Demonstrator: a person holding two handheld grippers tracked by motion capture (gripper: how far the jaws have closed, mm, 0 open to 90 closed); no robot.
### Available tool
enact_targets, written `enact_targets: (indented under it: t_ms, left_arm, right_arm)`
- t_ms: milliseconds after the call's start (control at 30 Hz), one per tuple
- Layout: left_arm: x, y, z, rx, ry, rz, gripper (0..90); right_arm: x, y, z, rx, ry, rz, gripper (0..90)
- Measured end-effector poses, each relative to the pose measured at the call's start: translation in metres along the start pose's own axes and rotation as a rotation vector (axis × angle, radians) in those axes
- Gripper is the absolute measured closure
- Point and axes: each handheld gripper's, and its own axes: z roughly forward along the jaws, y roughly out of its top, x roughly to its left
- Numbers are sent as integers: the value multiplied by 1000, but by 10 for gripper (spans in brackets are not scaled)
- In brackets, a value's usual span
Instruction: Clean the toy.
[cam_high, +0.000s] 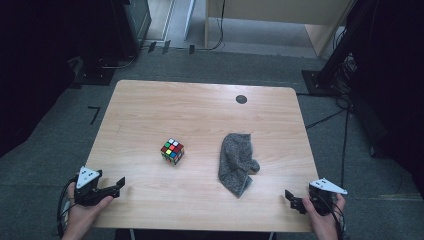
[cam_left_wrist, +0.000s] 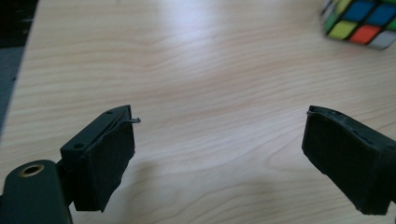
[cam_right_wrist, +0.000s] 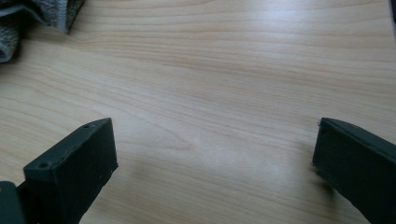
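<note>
Starting out: we hold left gripper (cam_high: 119, 183) and right gripper (cam_high: 289, 195) spread wide, empty; cube (cam_high: 172, 151) and cloth (cam_high: 237, 162) untouched.

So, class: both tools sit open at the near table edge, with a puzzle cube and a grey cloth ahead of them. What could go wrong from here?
1. The puzzle cube is smooth and sits loose on the table; the left tool might nudge it away rather than grip it.
2. The grey cloth lies crumpled, so the right tool may pinch only a fold and drag it.
3. Both tools start near the table edge, so a jaw could catch it.
</note>
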Motion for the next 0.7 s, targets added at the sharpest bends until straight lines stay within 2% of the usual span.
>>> enact_targets:
  t_ms: [100,200,233,300,700]
  left_arm:
    - [-1,-5,-2,38,15,17,100]
    - [-4,-7,-1,58,32,48,100]
    - [-5,-7,0,68,40,56,100]
    - [-4,-6,2,85,32,48,101]
    - [-5,-7,2,79,36,44,110]
  right_arm:
    - [1,1,1,9,-18,-8,0]
    - [6,0,4,25,-85,-60,0]
    - [6,-1,4,21,-86,-59,0]
    - [5,-1,4,20,-83,-61,0]
    - [6,-1,4,19,-88,-56,0]
